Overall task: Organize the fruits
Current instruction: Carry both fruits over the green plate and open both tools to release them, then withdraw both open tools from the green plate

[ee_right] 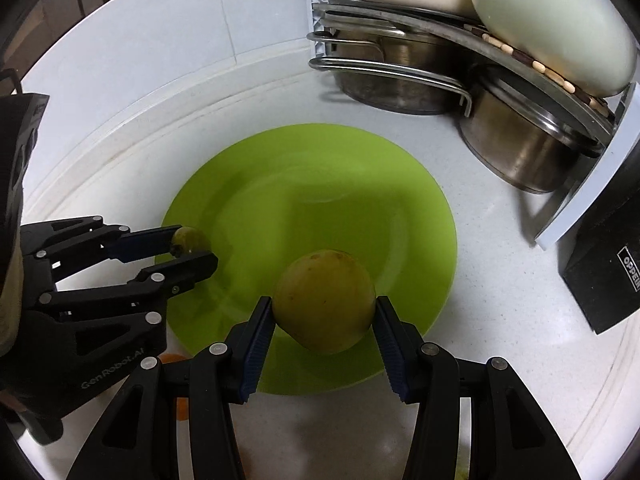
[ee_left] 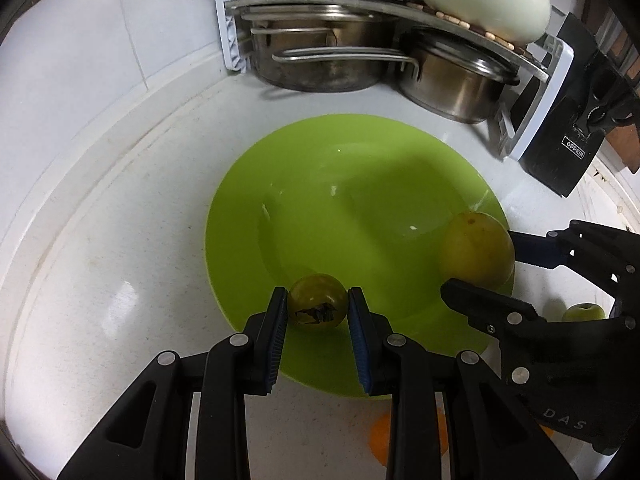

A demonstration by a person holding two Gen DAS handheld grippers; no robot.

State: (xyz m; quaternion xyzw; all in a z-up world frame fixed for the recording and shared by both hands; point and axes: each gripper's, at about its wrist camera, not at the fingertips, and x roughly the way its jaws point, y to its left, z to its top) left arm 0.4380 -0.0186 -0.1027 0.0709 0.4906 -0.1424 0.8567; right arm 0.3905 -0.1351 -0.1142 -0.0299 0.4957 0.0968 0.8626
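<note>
A lime-green plate (ee_left: pixel 340 184) lies on the white counter; it also shows in the right wrist view (ee_right: pixel 312 184). My left gripper (ee_left: pixel 318 304) is shut on a small green fruit (ee_left: pixel 318 300) with a dark mark, over the plate's near rim; it also shows in the right wrist view (ee_right: pixel 192 246), where the small fruit (ee_right: pixel 190 237) sits between its fingers. My right gripper (ee_right: pixel 324 308) is shut on a large yellow-green fruit (ee_right: pixel 324 300) over the plate's near side; it shows in the left wrist view (ee_left: pixel 480 260) holding that fruit (ee_left: pixel 476 248) at the plate's right rim.
A dish rack (ee_left: pixel 360 32) with steel pots (ee_left: pixel 452 84) and white crockery stands at the back. A black box (ee_left: pixel 560 152) stands at the right. Another green fruit (ee_left: pixel 584 312) lies right of the plate. An orange fruit (ee_left: pixel 384 436) lies near the front.
</note>
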